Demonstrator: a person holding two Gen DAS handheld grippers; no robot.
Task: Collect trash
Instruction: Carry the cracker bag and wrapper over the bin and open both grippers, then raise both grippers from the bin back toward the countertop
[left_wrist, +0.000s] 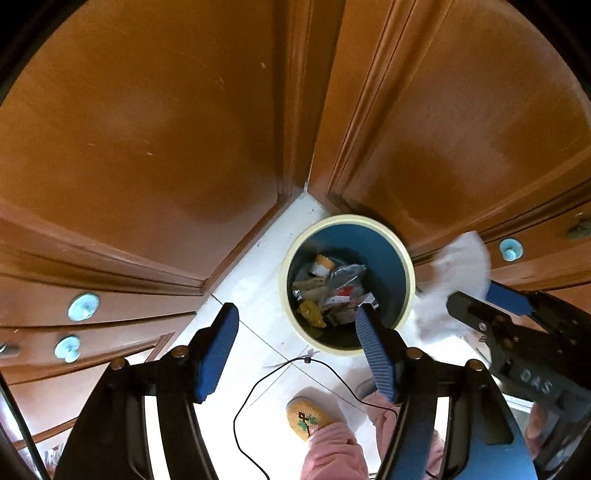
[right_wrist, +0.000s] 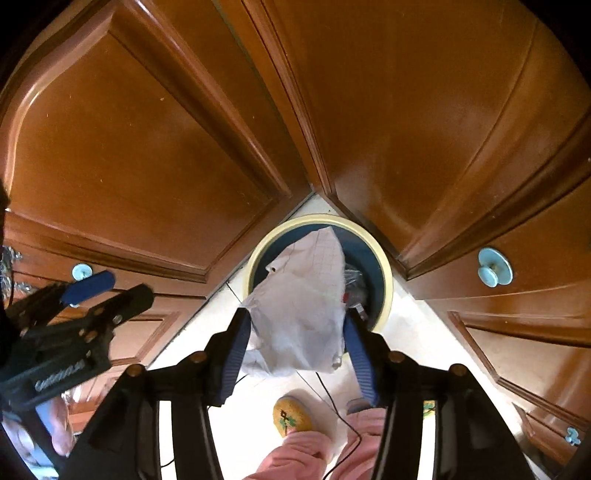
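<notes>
My left tool (left_wrist: 295, 350) hangs closest to the lens, pointing almost straight down, its two blue pads spread wide with nothing between them; the right-hand pad overlaps the near rim of the bin in my view. The bin (left_wrist: 402, 266) stands on the pale tiled floor (left_wrist: 251, 295) in the corner where two brown wooden doors (left_wrist: 147, 129) meet. It has a cream rim and a blue inside, and wrappers and other scraps (left_wrist: 328, 291) lie heaped at its bottom.

My right tool (right_wrist: 295, 347) is also aimed down, over the near side of the bin. A crumpled sheet of white paper (right_wrist: 303, 306) sits between its pads, reaching up across the bin's mouth. The jaws stand partly apart; the paper seems to brush the left pad, but I cannot tell whether it is truly pinched.

Below, I see a yellow embroidered slipper (left_wrist: 310, 415) and pink trouser legs (left_wrist: 332, 454), with a thin black cable (left_wrist: 332, 369) trailing over the tiles. Pale blue knobs (left_wrist: 83, 306) dot the woodwork.
</notes>
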